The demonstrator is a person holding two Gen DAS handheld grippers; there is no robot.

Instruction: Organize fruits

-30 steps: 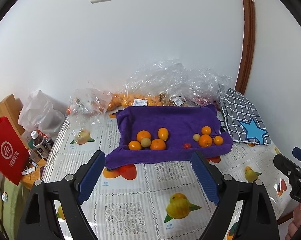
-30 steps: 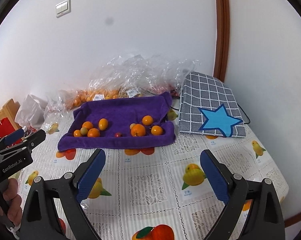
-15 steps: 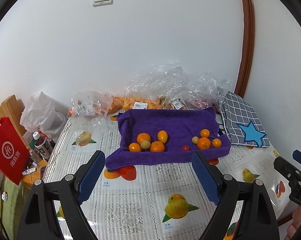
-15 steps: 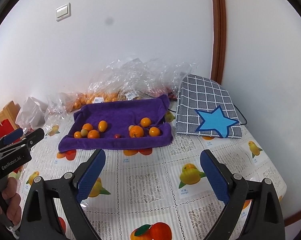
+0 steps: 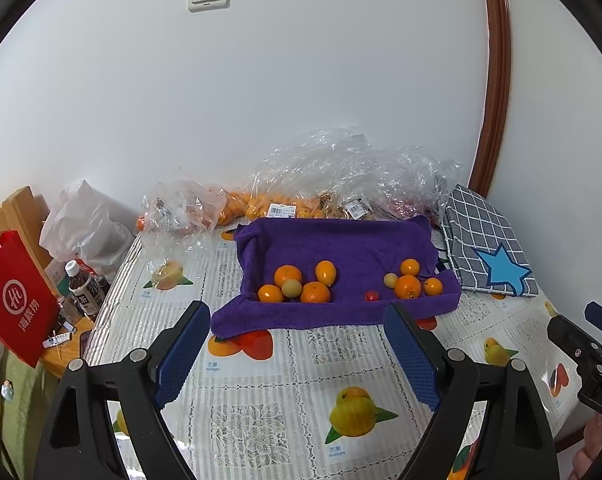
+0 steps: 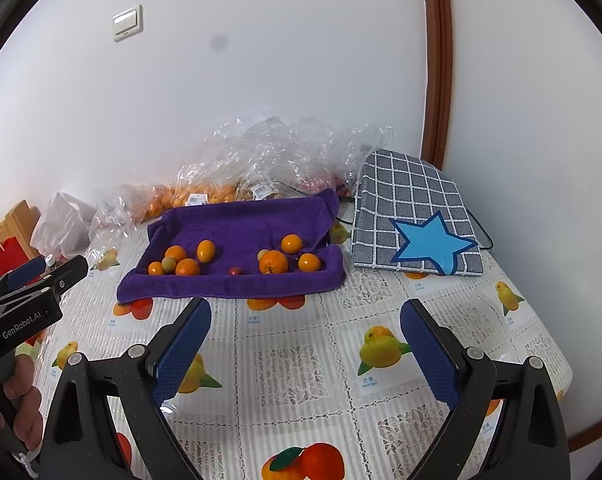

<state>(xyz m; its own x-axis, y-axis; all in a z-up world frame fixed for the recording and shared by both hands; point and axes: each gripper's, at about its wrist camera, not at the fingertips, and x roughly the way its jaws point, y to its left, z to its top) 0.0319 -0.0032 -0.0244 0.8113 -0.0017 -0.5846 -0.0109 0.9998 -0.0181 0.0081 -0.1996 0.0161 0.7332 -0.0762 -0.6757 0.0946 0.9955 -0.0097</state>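
A purple towel (image 5: 353, 248) (image 6: 241, 224) lies spread at the back of the table with its edges rolled up. On it sits a left cluster of oranges with one pale green fruit (image 5: 297, 286) (image 6: 179, 262). A right cluster of oranges (image 5: 411, 282) (image 6: 285, 258) lies apart from it, with a small red fruit (image 5: 371, 295) (image 6: 234, 271) between the two. My left gripper (image 5: 297, 320) hovers open in front of the towel's near edge, nothing between its blue pads. My right gripper (image 6: 305, 314) is also open and empty, a little short of the towel.
Crumpled clear plastic bags (image 5: 341, 176) holding more oranges lie against the wall behind the towel. A checked cushion with a blue star (image 5: 489, 248) (image 6: 417, 224) sits to the right. A red paper bag (image 5: 17, 296) and bottles (image 5: 83, 288) stand off the table's left edge. The tablecloth (image 6: 301, 364) carries fruit prints.
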